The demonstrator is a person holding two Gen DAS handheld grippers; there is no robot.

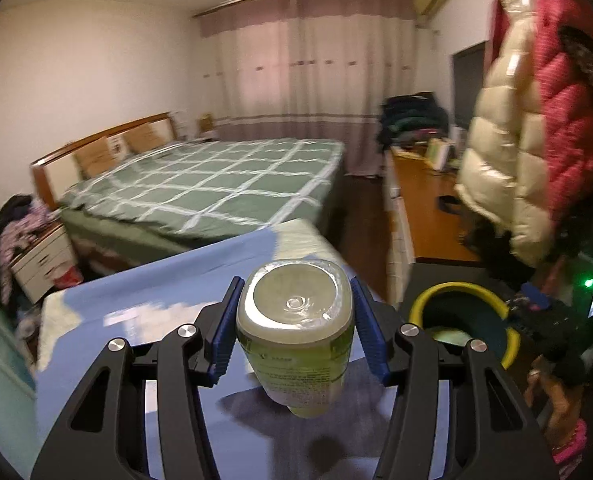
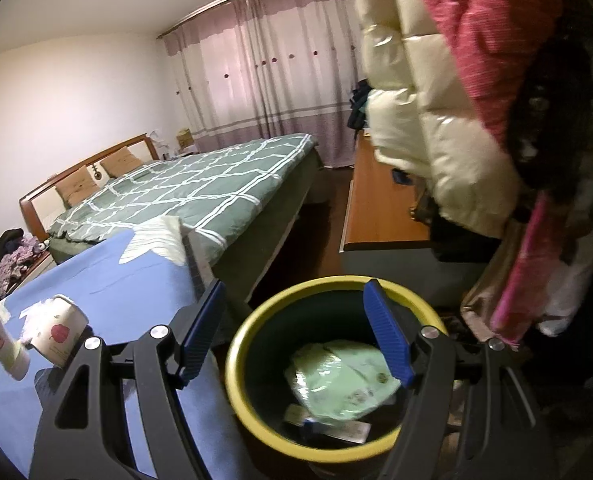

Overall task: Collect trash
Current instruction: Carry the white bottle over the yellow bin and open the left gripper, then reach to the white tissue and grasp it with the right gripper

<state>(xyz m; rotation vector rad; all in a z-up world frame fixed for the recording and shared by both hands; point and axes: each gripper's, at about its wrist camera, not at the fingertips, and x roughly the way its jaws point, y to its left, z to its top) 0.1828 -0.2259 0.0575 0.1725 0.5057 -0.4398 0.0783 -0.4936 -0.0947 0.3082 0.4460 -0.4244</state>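
The table (image 2: 108, 280) stands in front of the bed (image 2: 200, 184), with the bin (image 2: 248, 340) just right of it. A paper cup (image 2: 60, 332) lies on the table. A packet (image 2: 344, 380) lies in the bin. Jackets (image 2: 436, 120) hang above the bin, a dresser (image 2: 380, 208) behind. A bottle (image 1: 296, 332) sits between the left hand-held gripper's (image 1: 294, 328) pads, over the table.

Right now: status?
Left gripper shut on green bottle. Right gripper open, empty, above yellow-rimmed bin. Paper cup still on table. Path clear.
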